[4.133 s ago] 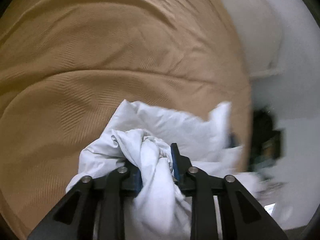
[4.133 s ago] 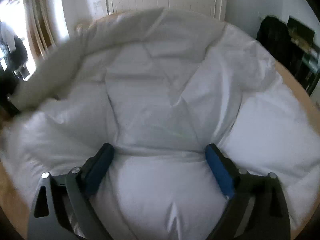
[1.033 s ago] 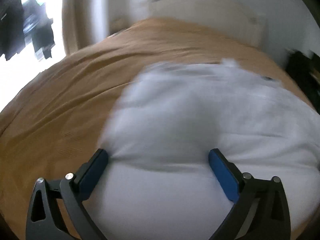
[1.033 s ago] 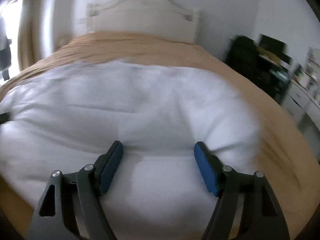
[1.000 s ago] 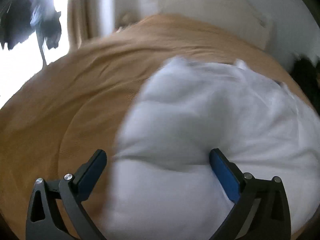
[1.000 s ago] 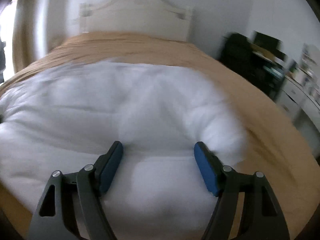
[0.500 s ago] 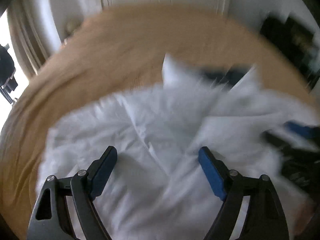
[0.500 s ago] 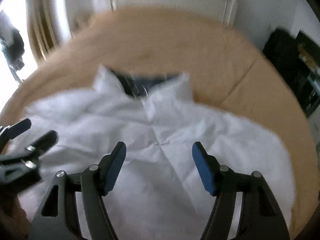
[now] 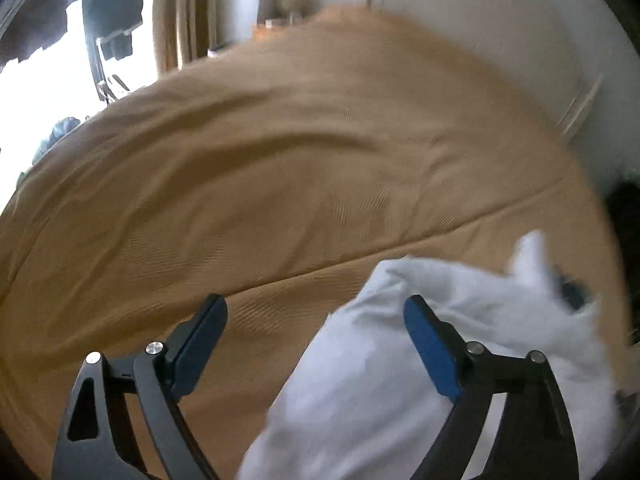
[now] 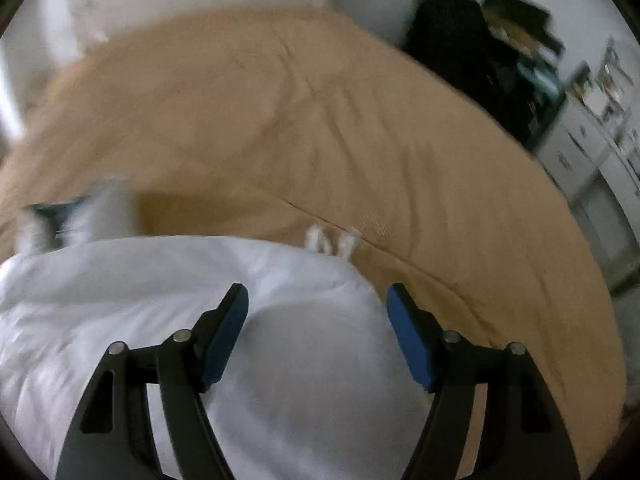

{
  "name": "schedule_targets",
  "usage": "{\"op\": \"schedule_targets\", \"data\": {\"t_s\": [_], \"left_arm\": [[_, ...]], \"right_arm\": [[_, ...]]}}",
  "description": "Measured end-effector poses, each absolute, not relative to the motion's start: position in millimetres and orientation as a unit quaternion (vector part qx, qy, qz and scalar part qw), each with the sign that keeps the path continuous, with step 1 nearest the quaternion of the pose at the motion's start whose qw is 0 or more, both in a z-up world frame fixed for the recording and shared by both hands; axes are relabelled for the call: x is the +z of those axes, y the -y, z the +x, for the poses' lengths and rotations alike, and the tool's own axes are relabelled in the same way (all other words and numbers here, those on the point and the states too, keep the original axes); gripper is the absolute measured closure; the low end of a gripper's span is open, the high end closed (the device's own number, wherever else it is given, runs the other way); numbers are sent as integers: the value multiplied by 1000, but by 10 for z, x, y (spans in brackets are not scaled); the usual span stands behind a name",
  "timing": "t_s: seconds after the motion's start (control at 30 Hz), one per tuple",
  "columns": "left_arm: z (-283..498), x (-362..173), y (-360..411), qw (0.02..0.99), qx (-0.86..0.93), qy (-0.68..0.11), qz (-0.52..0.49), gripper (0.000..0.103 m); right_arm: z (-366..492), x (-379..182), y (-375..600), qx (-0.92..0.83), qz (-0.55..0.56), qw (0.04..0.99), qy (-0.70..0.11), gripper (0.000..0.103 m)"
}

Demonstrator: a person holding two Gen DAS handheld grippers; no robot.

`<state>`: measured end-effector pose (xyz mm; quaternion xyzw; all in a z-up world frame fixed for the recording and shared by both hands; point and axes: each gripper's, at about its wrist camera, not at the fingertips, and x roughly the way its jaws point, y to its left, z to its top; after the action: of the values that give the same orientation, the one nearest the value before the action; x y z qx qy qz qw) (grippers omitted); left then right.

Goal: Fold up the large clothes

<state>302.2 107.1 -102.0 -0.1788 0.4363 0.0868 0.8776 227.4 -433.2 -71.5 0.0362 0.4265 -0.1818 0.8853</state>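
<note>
A white shirt (image 9: 460, 344) lies spread on the tan bedspread (image 9: 280, 168). In the left wrist view it fills the lower right, its collar end toward the far right. My left gripper (image 9: 316, 312) is open and empty above the shirt's left edge, with only its right finger over the cloth. In the right wrist view the white shirt (image 10: 140, 288) covers the lower left, with a cuff (image 10: 332, 240) at its far edge. My right gripper (image 10: 318, 298) is open and empty above the shirt's right part.
The tan bedspread (image 10: 340, 120) stretches to a white headboard (image 9: 520, 52). A window with curtains (image 9: 180, 12) is at the left. A black chair (image 10: 460, 40) and white drawers (image 10: 592, 148) stand by the bed's right side.
Both grippers have swung apart since half a second ago: the left now looks over the shirt's left edge, the right over its right edge. Both stay open.
</note>
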Motion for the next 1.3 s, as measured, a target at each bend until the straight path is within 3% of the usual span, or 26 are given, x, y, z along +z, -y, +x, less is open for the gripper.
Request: {"op": "schedule_targets", "data": {"t_s": [0.13,0.27,0.4,0.5,0.7,0.93,1.0,1.07,1.13,1.17,1.23,1.3], "left_arm": [[2104,-875,-1292,881,41,-395,-257,6],[1377,-1141,-1483,860,26,-390,-328,5],[1047,-1629,-1380,809,-2,-423,-407,5],[1031,-1877,-1153,787,-35,-442,-428,5],[1233,-1763,-726,829,-78,-419,-361,5],[1970,-1917,-568,826,-45,-429,-363,0],[2084,-1913,-585,821,-25,-432,-374,15],[2106,-1860,-601,815,-38,-431,-385,44],[2083,-1779,-605,817,-51,-427,-385,55],[2103,-1758,-601,817,-55,-426,-385,58],[2094,-1723,-592,817,-59,-424,-387,59],[2093,-1693,-562,822,-59,-424,-375,59]], "right_arm": [[1630,-467,3622,-82,12,927,-365,30],[1222,-516,2915,14,-22,938,-345,30],[1412,-1291,2635,33,-67,901,-427,29],[1363,-1486,2795,50,-43,916,-397,26],[1310,-1498,2743,51,-34,912,-405,25],[1410,-1454,2788,48,-33,911,-409,25],[1422,-1448,2787,46,-34,909,-413,25],[1456,-1417,2774,40,-31,905,-422,25],[1462,-1321,2763,26,-16,899,-437,29],[1423,-1237,2764,25,-1,898,-440,41],[1270,-1001,2746,62,61,895,-438,46],[1146,-853,2653,95,88,886,-445,57]]}}
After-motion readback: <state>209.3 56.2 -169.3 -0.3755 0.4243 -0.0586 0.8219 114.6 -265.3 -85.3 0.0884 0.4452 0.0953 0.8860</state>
